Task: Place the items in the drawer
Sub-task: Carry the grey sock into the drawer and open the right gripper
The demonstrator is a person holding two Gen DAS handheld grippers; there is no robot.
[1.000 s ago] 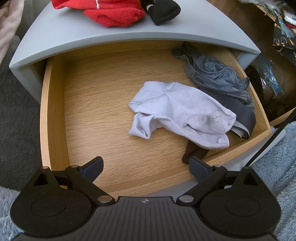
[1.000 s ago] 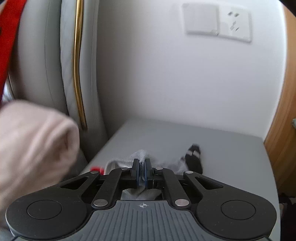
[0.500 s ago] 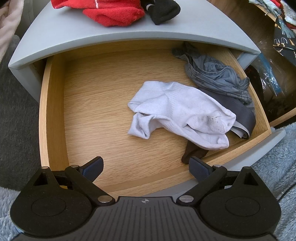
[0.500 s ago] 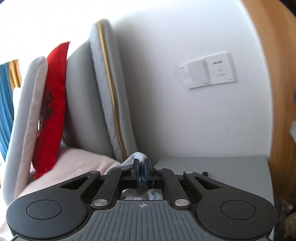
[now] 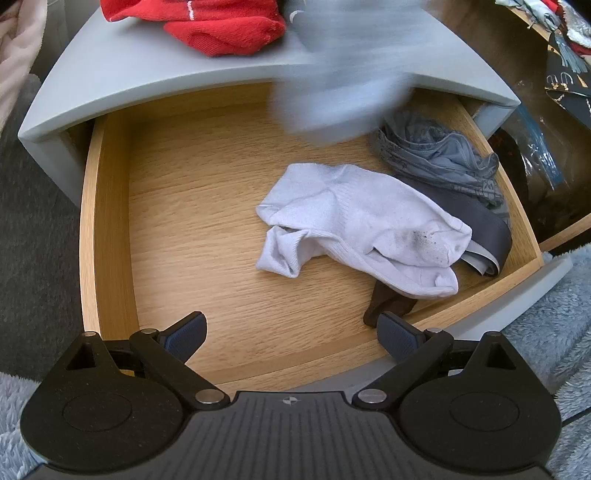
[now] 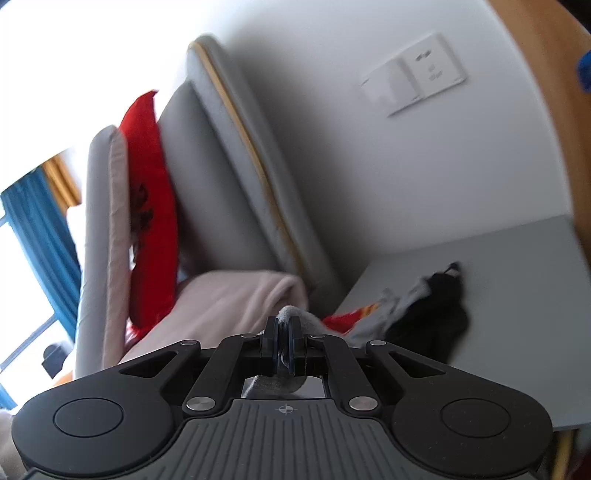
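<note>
Since the earlier frame a blurred grey sock [image 5: 340, 92] has been carried in over the open drawer [image 5: 107, 221], and the right wrist view has been swung away from the wall. At the left, the left gripper [image 5: 291, 332] is held released and empty above the drawer front, presumably kept clear. In the middle a white sock [image 5: 354, 229] is already laid inside, beside grey underwear [image 5: 439, 158]. At the right, the right gripper [image 6: 283, 341] is clenched on the grey sock for transfer; a red sock [image 5: 221, 26] is left on the nightstand top [image 5: 122, 70].
</note>
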